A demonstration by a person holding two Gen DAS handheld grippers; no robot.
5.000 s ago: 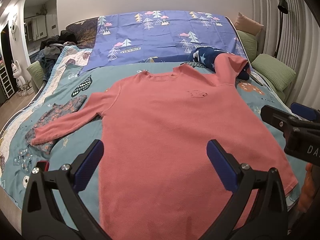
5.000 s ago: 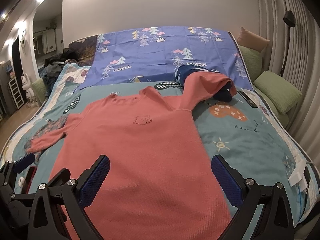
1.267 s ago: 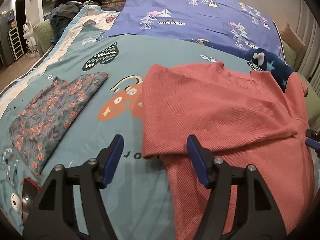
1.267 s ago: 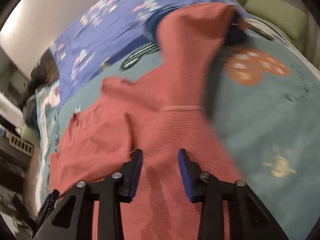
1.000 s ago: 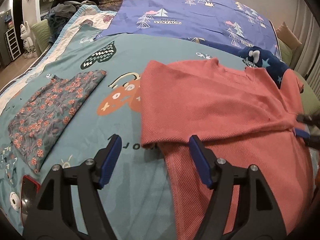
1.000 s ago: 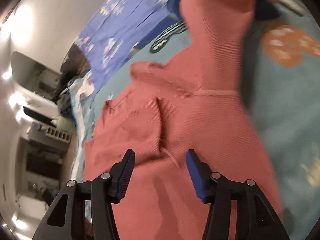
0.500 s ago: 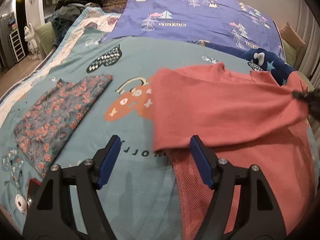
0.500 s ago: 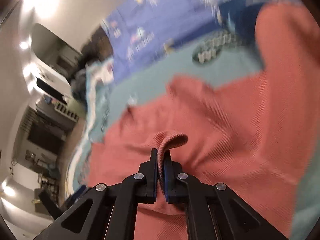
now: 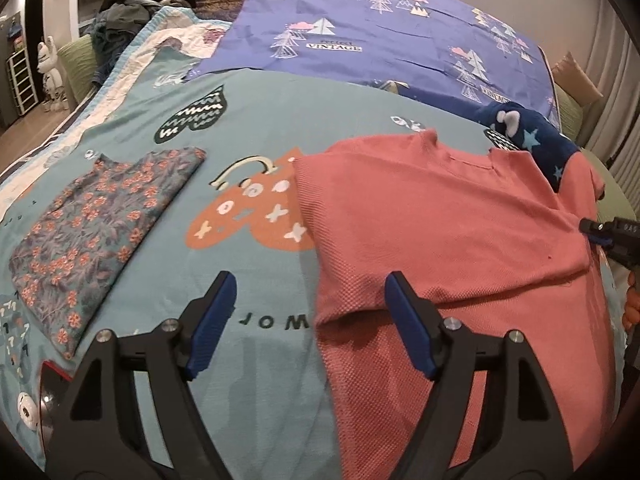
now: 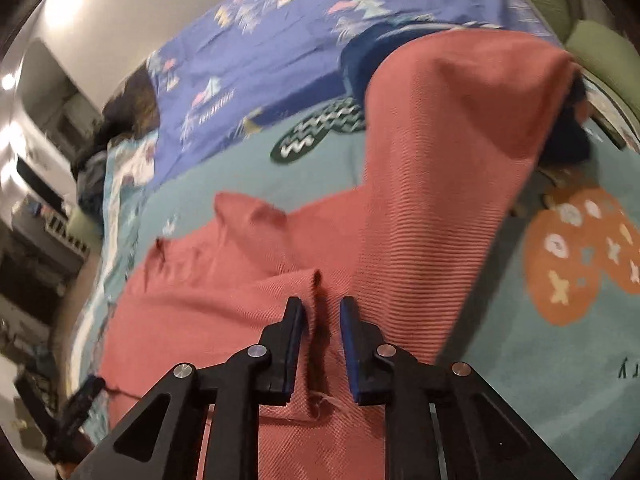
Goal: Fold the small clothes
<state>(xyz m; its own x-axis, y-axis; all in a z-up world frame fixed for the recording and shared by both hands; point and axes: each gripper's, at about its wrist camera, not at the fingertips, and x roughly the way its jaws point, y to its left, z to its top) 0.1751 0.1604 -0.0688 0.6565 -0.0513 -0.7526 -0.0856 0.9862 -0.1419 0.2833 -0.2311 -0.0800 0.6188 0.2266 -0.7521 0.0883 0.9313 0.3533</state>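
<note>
A coral long-sleeved top [image 9: 440, 232] lies on the teal bedspread [image 9: 256, 128], its left sleeve folded across the chest. My left gripper [image 9: 312, 320] is open and empty, just above the top's folded left edge. My right gripper [image 10: 322, 328] has its jaws slightly apart around the cuff of the folded sleeve [image 10: 318, 300], resting on the top [image 10: 420, 220]. It shows at the right edge of the left wrist view [image 9: 608, 234]. The top's right sleeve [image 10: 472, 112] lies draped over a navy star-print garment [image 9: 524, 136].
A folded floral garment [image 9: 96, 216] lies on the bed to the left. A purple tree-print sheet [image 9: 380, 32] covers the far end. Green pillows [image 10: 600, 52] sit at the right. A red phone [image 9: 52, 384] lies at the near left edge. Dark clothes [image 9: 132, 4] are piled far left.
My right gripper carried the left sleeve's cuff across the chest, lowered it onto the top and parted its jaws. The left gripper stayed open, drifting slightly.
</note>
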